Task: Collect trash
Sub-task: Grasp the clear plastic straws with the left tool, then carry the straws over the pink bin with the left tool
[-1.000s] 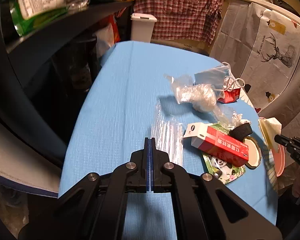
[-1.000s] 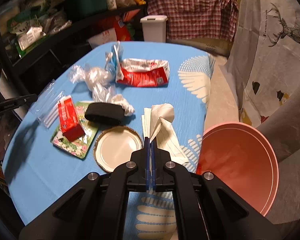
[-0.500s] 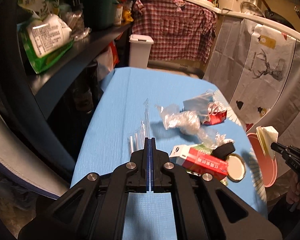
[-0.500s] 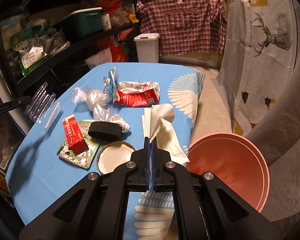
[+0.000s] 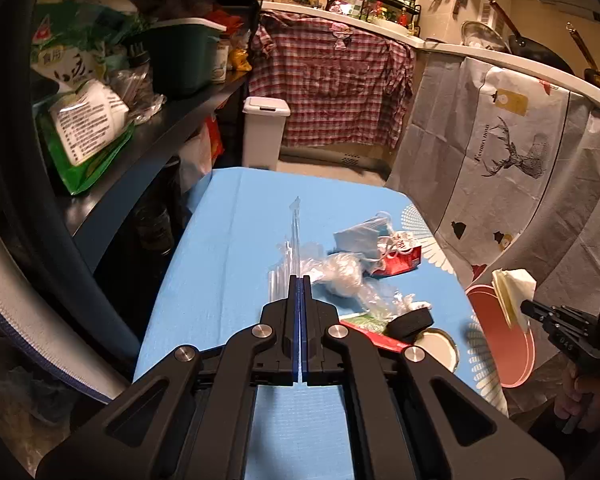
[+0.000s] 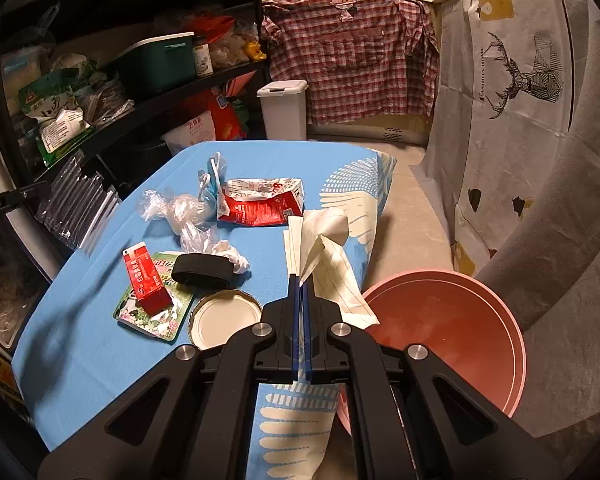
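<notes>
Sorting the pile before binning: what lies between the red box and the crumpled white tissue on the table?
In the right wrist view, a black pouch lies between the red box and the crumpled white tissue.

Clear plastic sleeve (image 5: 294, 240) and, apparently, folded paper (image 6: 324, 256), both aloft over blue table (image 6: 100, 340)

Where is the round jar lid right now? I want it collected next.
In the right wrist view the jar lid lies on the blue tablecloth, left of the right gripper, below the black band and beside the green packet.
</notes>
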Demonstrator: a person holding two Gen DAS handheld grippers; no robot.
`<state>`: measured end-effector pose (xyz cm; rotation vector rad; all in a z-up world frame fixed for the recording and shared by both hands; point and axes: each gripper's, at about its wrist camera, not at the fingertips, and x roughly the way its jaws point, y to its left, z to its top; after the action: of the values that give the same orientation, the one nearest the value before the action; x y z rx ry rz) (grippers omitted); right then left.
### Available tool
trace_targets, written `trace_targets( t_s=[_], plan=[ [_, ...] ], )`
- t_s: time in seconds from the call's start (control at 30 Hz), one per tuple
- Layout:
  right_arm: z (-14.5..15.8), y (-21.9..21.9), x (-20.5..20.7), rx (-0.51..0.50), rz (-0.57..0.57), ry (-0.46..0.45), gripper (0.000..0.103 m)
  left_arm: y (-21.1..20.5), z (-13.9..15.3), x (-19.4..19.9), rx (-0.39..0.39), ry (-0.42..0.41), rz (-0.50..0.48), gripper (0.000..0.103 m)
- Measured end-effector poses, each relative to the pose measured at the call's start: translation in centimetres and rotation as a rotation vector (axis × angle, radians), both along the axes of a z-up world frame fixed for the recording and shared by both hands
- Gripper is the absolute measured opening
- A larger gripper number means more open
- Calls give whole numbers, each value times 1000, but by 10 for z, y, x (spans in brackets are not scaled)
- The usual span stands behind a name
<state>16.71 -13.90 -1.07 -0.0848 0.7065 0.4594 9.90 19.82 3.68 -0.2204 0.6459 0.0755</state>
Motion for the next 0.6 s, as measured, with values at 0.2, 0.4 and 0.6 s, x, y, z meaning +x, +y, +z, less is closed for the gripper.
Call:
trace_targets(
  t_s=[0.2,0.4,0.6],
  plan=[
    [1,-4,0,2,-7,-3,2,-9,6,3,1,-14,-18,0],
    [1,-8,0,3,-15,-6,2,-18,8,6,2,-22,-37,0],
    [1,-11,1,3,-22,-8,2,-28,10,10,2,-28,-59,0]
  ],
)
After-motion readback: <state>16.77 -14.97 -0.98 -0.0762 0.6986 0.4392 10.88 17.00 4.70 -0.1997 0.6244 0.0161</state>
